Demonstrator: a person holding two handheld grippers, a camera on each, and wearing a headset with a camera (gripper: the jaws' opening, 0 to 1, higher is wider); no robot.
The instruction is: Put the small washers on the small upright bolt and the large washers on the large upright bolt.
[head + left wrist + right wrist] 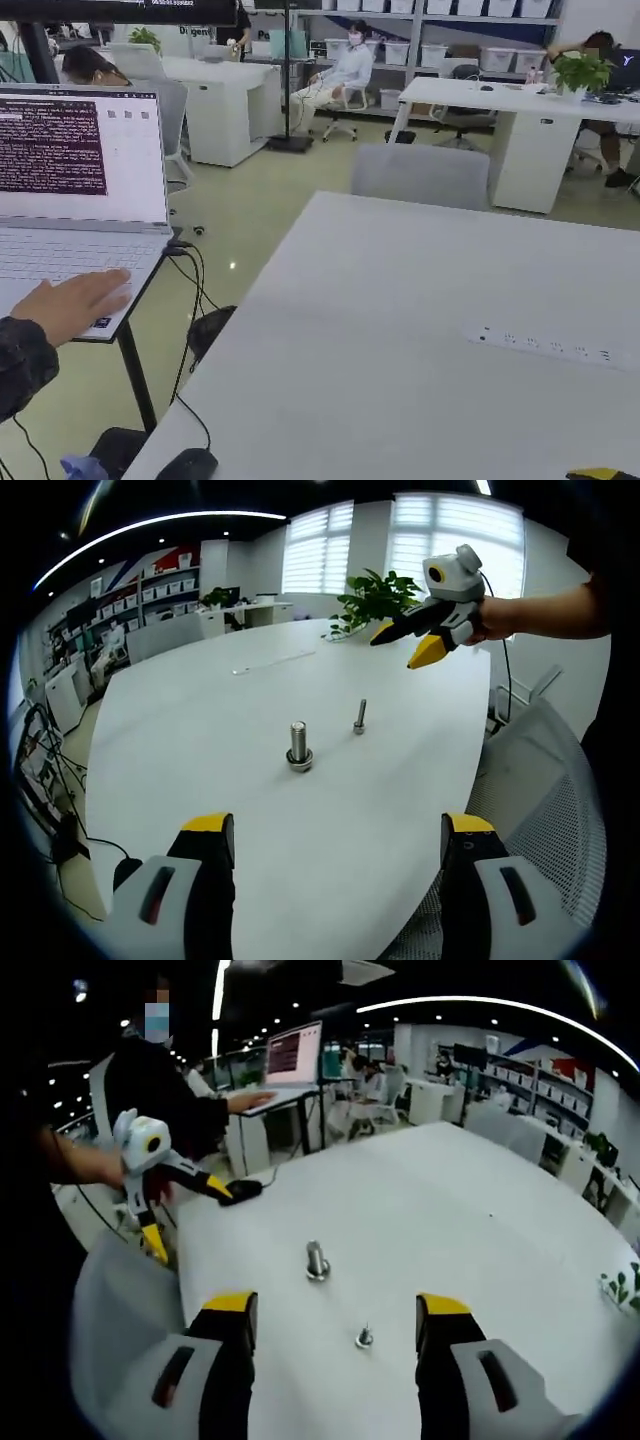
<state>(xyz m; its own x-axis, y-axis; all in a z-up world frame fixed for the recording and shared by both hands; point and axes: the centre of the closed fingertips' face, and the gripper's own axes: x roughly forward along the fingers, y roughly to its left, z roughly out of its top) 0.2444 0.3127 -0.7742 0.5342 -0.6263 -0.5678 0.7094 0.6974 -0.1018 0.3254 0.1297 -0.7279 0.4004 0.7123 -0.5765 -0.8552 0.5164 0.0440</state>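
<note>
Left gripper (338,828) and right gripper (335,1305) both gape empty; large bolt (299,745) stands near small bolt (359,717); washers likely thin, light, slippery; pinch rims.

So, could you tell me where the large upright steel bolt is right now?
In the left gripper view, the large upright steel bolt stands on the white table, just left of the small upright bolt.

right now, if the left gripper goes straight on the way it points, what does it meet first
Probably the large upright steel bolt, just left of centre ahead of the left gripper on the white table. The small upright steel bolt stands further back. Depth is unclear.
</note>
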